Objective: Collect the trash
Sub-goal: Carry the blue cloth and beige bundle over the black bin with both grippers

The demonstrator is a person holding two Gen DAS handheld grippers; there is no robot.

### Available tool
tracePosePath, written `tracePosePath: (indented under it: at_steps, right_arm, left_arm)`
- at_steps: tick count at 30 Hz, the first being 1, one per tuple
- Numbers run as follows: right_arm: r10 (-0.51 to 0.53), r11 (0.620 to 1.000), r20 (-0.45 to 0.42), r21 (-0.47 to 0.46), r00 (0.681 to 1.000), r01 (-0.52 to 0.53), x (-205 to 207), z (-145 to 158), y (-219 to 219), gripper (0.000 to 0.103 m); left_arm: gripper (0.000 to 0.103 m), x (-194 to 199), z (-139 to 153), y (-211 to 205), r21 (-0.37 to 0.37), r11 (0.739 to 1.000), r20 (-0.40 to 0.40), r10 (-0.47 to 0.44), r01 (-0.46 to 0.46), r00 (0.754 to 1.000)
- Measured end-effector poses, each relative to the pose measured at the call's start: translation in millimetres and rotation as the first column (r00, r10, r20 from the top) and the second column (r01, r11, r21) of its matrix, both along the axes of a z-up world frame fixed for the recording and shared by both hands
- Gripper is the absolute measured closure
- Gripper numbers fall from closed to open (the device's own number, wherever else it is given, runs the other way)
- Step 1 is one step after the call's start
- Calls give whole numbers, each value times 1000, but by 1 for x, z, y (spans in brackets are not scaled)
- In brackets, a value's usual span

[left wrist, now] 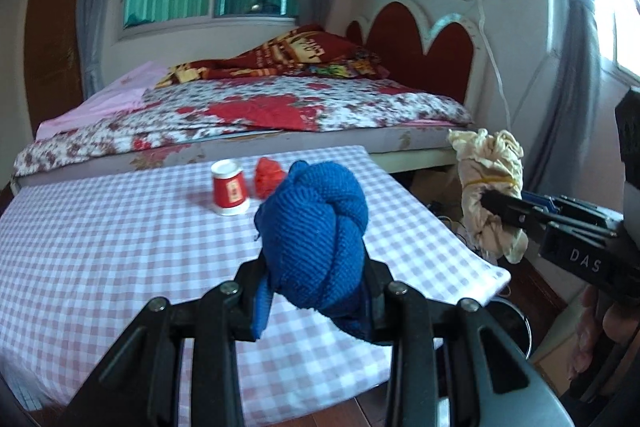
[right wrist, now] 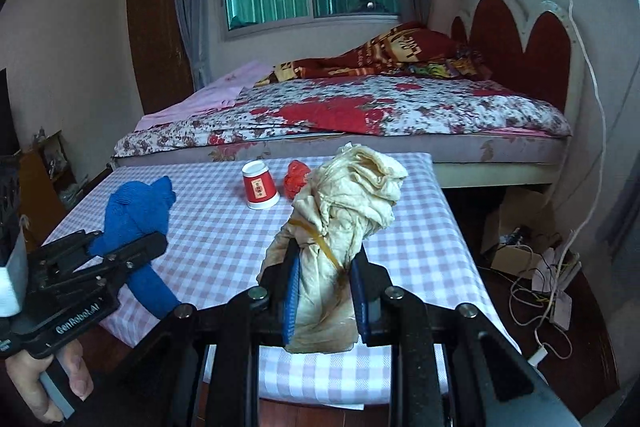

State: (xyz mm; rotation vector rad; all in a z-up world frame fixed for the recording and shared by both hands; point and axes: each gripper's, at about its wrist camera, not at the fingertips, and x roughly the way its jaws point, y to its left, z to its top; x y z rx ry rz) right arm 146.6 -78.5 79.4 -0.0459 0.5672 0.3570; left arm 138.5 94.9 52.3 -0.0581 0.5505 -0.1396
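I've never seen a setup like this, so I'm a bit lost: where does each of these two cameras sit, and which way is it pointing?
Left wrist: sits on the left gripper, looking along its fingers, shut on a knotted blue cloth; the right gripper shows at right.
Right wrist: sits on the right gripper, shut on a cream rag bundle; the left gripper and the person's hand show at left.
Both share: the checkered table, red paper cup, red crumpled scrap, bed.

The checkered table (left wrist: 120, 227) and bed (right wrist: 400, 107) are faced closely by 2 wrist views and shared, each gripper being seen by the other.
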Motion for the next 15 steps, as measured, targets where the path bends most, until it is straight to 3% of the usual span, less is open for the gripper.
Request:
tracePosePath:
  at_steps: [15]
  right_arm:
    - [-152,988,12,-2,988,152,-38,-1,-85,79]
  left_arm:
    - [68,-18,-1,-88,-4,987,7,-160,160,987]
